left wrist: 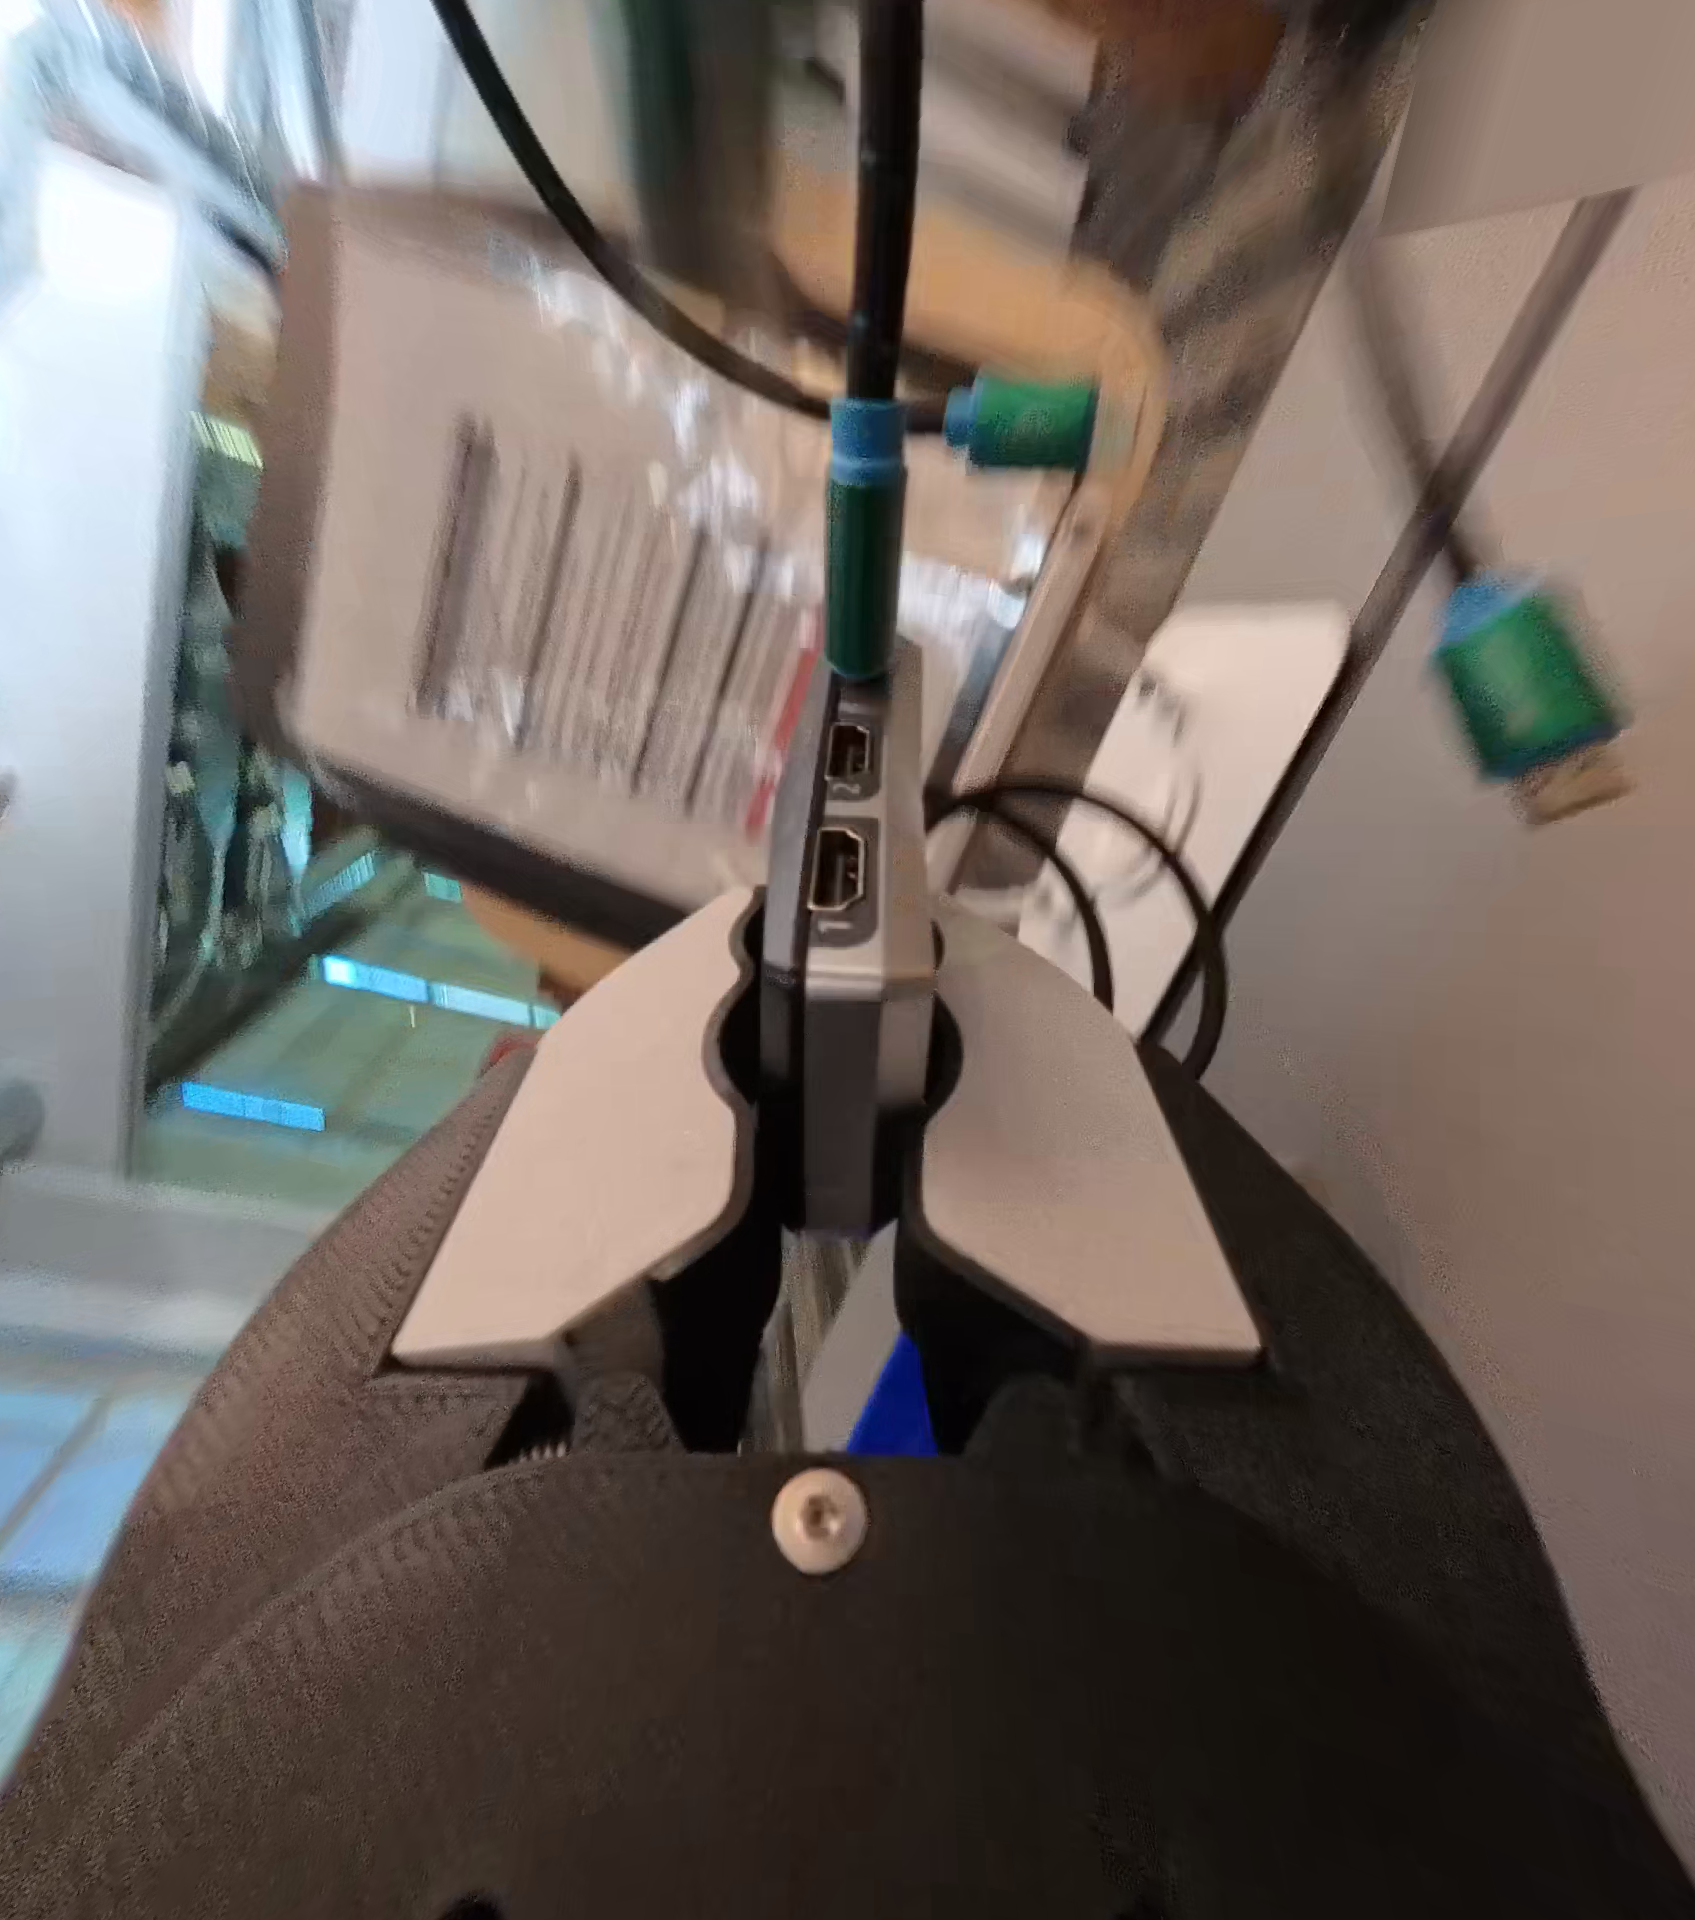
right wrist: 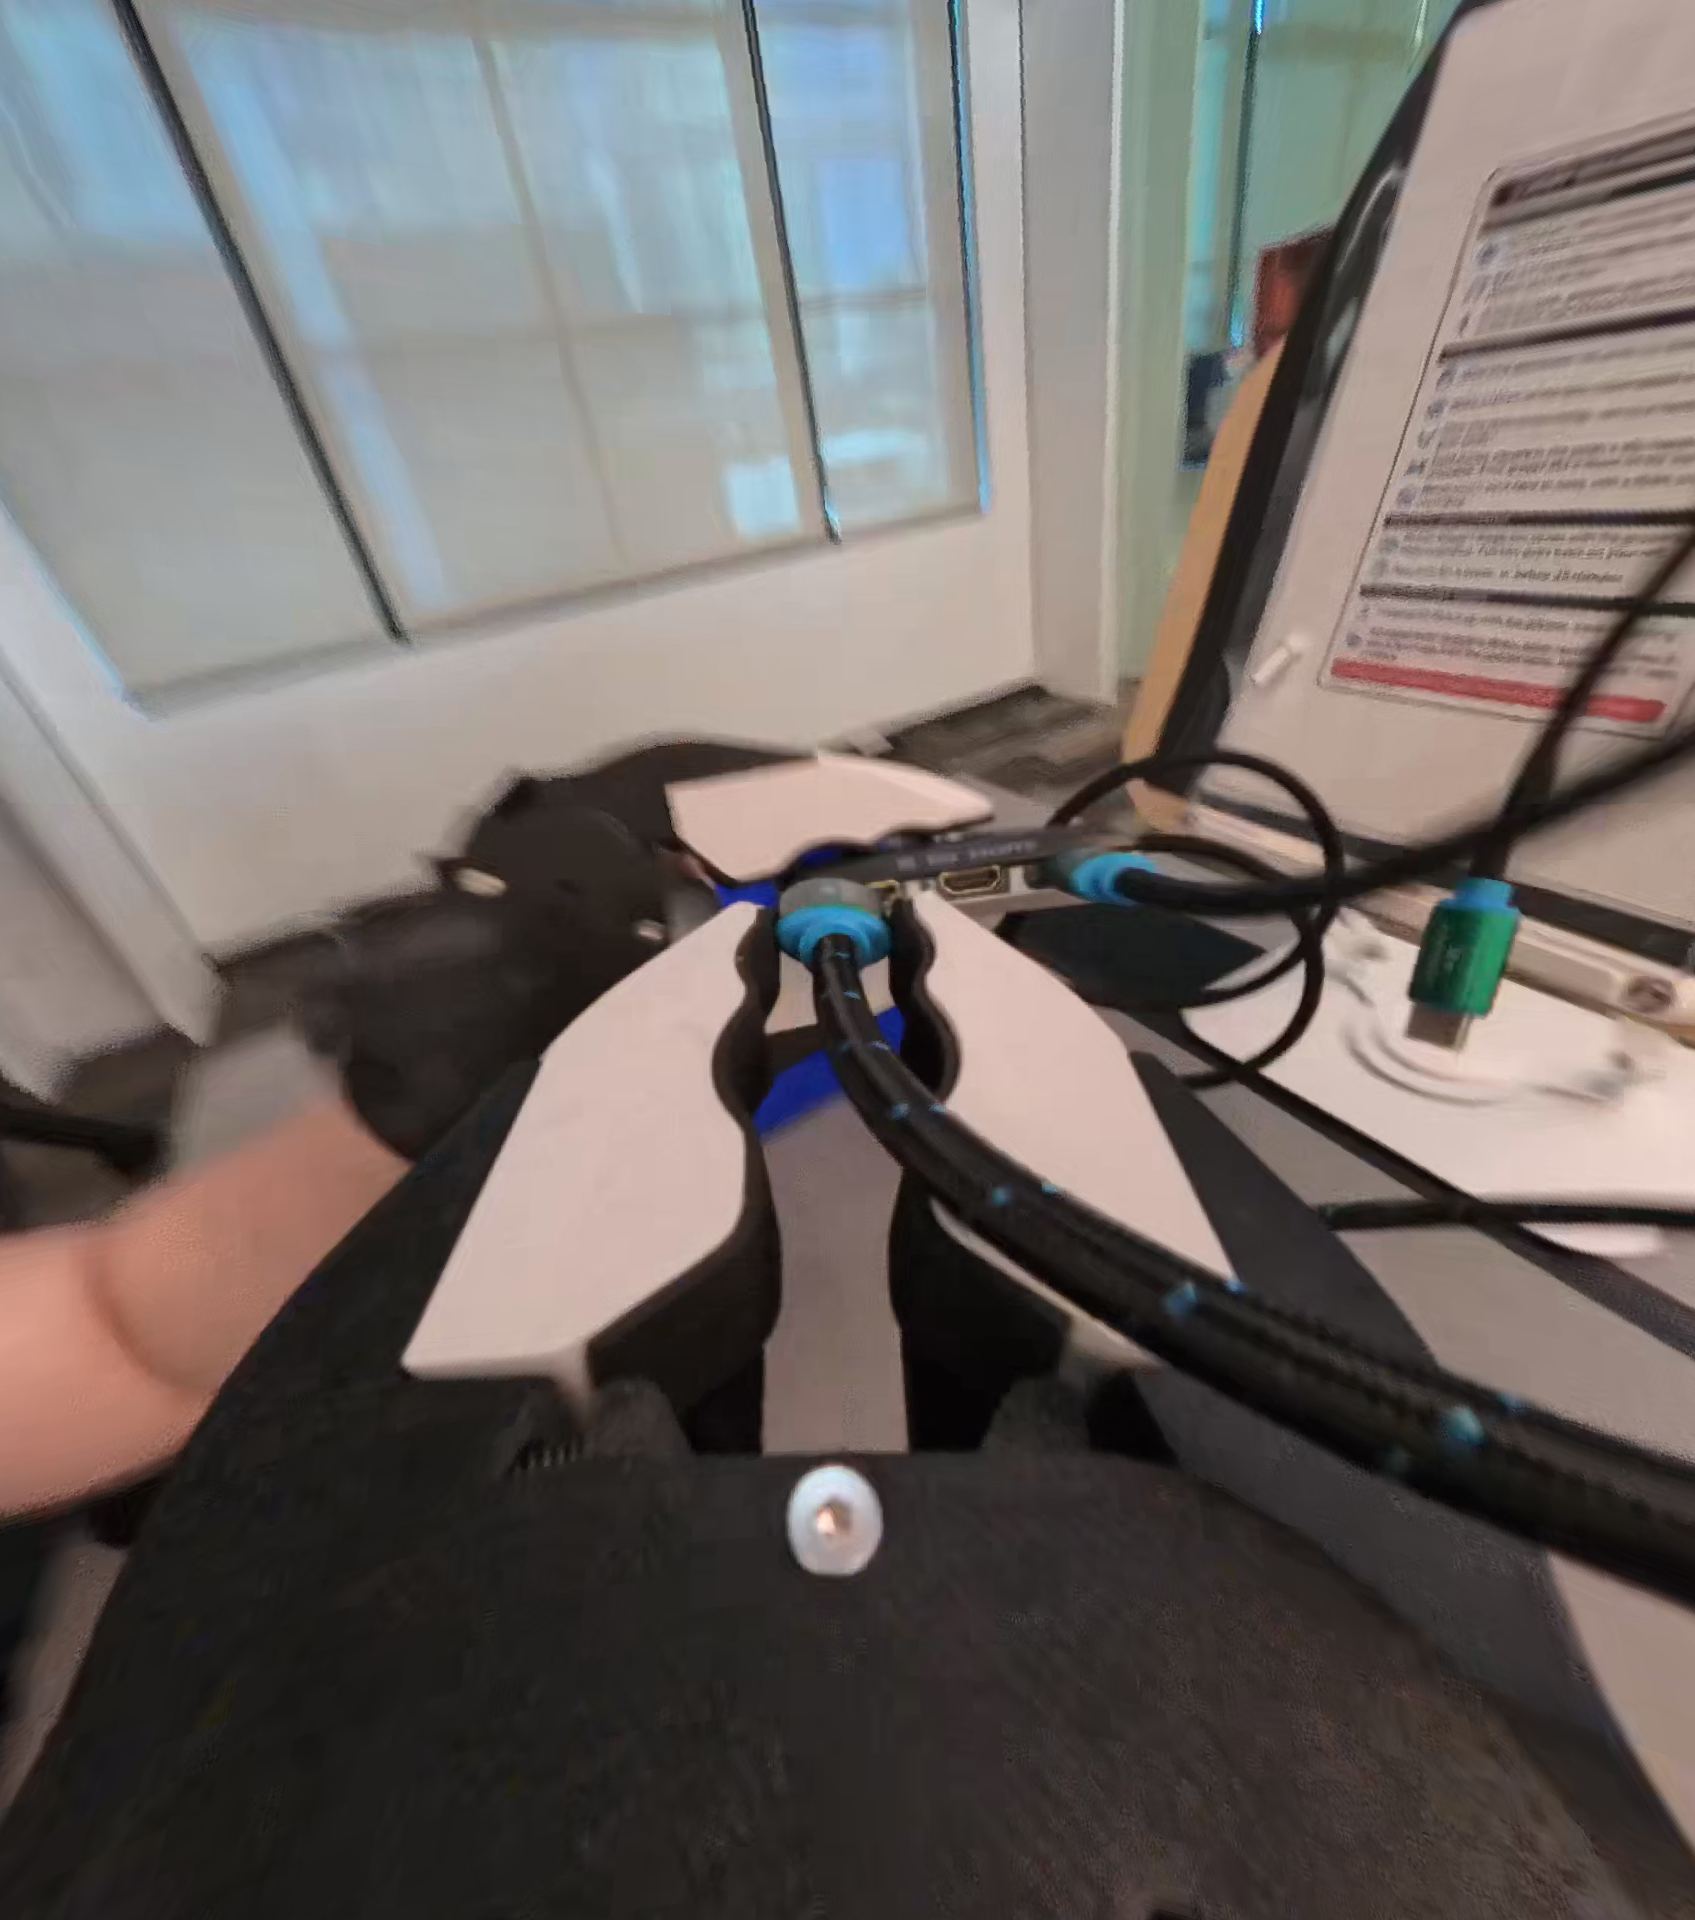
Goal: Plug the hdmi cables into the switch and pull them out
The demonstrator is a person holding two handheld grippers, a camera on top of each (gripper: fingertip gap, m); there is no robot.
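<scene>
The left gripper (left wrist: pixel 843 997) is clamping the grey HDMI switch (left wrist: pixel 848 935) edge-on, its jaws pressing the two broad faces near the lower end. The port edge is facing the left wrist camera: two ports are standing empty, one above the other, and a green plug (left wrist: pixel 862 582) with a blue collar is sitting in the far end, its black cable running straight up out of view. Open room is lying to the right of the port edge, where a pale worktop (left wrist: pixel 1549 1039) is spreading out.

Only the left wrist view is showing a second green plug (left wrist: pixel 1025 426) lying sideways behind the switch. A loose green plug (left wrist: pixel 1523 691) is dangling at the right, and the right wrist view is showing it (right wrist: pixel 1456 956) hanging clear just above the worktop (right wrist: pixel 1508 1122), beside a white board carrying a printed sheet (right wrist: pixel 1591 416).

The right gripper (right wrist: pixel 832 940) is pointing at the switch (right wrist: pixel 968 868) from its port side, jaws narrow and gripping a blue-collared plug (right wrist: pixel 827 925) whose braided cable (right wrist: pixel 1186 1288) is trailing back over the right finger. Whether that plug's tip is inside a port cannot be told; it is right at the edge. Another blue-collared plug (right wrist: pixel 1097 878) is sitting in the switch farther right. A bare hand (right wrist: pixel 95 1320) is reaching in from the left, blurred, behind the other gripper.
</scene>
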